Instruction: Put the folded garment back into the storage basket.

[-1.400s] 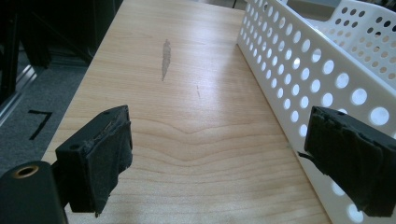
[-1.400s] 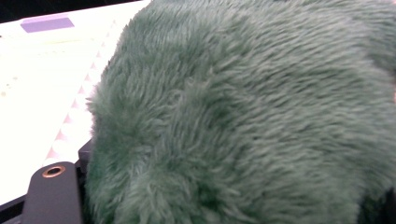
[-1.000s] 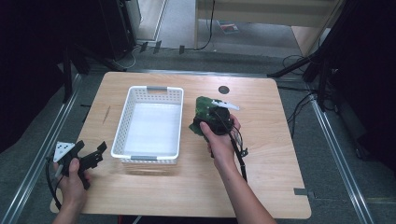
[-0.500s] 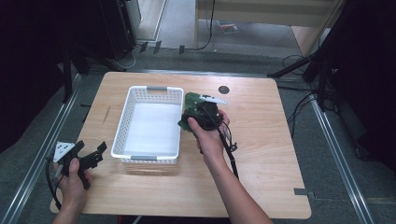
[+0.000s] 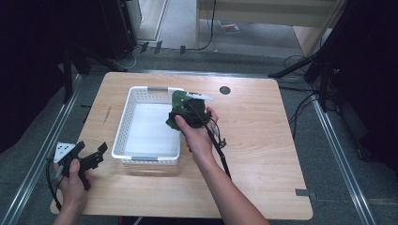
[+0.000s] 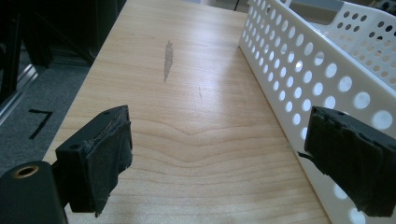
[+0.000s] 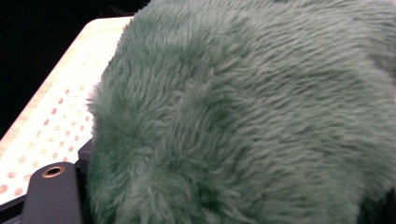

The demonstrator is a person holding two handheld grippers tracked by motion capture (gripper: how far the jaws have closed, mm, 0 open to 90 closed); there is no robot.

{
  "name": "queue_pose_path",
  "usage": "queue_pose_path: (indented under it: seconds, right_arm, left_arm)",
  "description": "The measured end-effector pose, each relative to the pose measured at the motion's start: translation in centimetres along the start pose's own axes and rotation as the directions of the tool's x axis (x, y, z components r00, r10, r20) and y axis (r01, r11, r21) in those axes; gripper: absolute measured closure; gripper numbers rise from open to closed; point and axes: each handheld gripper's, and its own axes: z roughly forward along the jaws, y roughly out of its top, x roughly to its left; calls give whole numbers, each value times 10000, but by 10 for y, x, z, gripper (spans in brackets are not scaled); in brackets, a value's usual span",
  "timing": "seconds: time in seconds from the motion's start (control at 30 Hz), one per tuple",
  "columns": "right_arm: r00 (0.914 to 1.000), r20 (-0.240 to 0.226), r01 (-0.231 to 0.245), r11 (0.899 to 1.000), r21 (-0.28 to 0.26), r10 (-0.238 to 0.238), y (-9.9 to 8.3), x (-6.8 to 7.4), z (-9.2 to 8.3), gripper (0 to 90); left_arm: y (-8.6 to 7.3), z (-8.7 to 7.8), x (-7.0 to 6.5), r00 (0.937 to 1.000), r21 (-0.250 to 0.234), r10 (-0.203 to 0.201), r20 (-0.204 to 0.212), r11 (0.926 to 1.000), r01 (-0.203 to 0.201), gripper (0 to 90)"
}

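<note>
A green plush toy (image 5: 180, 104) hangs over the right wall of the white perforated basket (image 5: 123, 125), with my right gripper (image 5: 187, 114) shut on it. In the right gripper view the toy's green fur (image 7: 243, 116) covers the jaws, and the basket wall (image 7: 42, 135) shows at the left. My left gripper (image 5: 87, 158) rests near the table's front left corner, left of the basket. Its jaws stand open with bare wood between the pads (image 6: 100, 158), and the basket's side wall (image 6: 299, 70) rises at the right.
The wooden table (image 5: 263, 154) has a small black disc (image 5: 225, 90) at the back. Metal rails (image 5: 338, 154) run along both sides of the table. A dark scuff (image 6: 168, 56) marks the wood left of the basket.
My right gripper has carried the green toy leftwards, from beside the basket to above its right wall. The left gripper has not moved.
</note>
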Motion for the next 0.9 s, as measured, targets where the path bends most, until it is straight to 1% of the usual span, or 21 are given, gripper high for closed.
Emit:
queue_pose_path:
  seconds: [0.27, 0.43, 0.6, 0.63, 0.67, 0.73, 0.9]
  right_arm:
    - [9995, -283, 144, 9999, 84, -142, 2, 24, 6, 189]
    - [9990, -444, 118, 9999, 122, -112, 0, 37, 13, 189]
    - [9984, -562, 10, 9998, 187, 1, -4, 48, 22, 189]
    - [9984, -562, 10, 9998, 187, 1, -4, 48, 22, 189]
    - [9981, -606, -39, 9998, 192, 51, -5, 52, 26, 189]
    - [9975, -703, -80, 9998, 161, 91, -6, 54, 30, 188]
    - [9977, -616, -253, 9988, 412, 278, -11, 60, 42, 188]
  left_arm:
    - [0, 0, 0, 10000, -8, -12, 11, 10000, 12, 87]
    - [0, 0, 0, 10000, -37, -52, 30, 10000, 52, 87]
    - [0, 0, 0, 10000, -47, -55, 35, 10000, 55, 87]
    - [0, 0, 0, 10000, -47, -55, 35, 10000, 55, 87]
    - [0, -1, 1, 10000, -42, -59, 45, 10000, 59, 87]
    - [0, -1, 1, 10000, -39, -61, 53, 10000, 61, 87]
    - [0, -1, 1, 10000, -42, -67, 62, 10000, 67, 87]
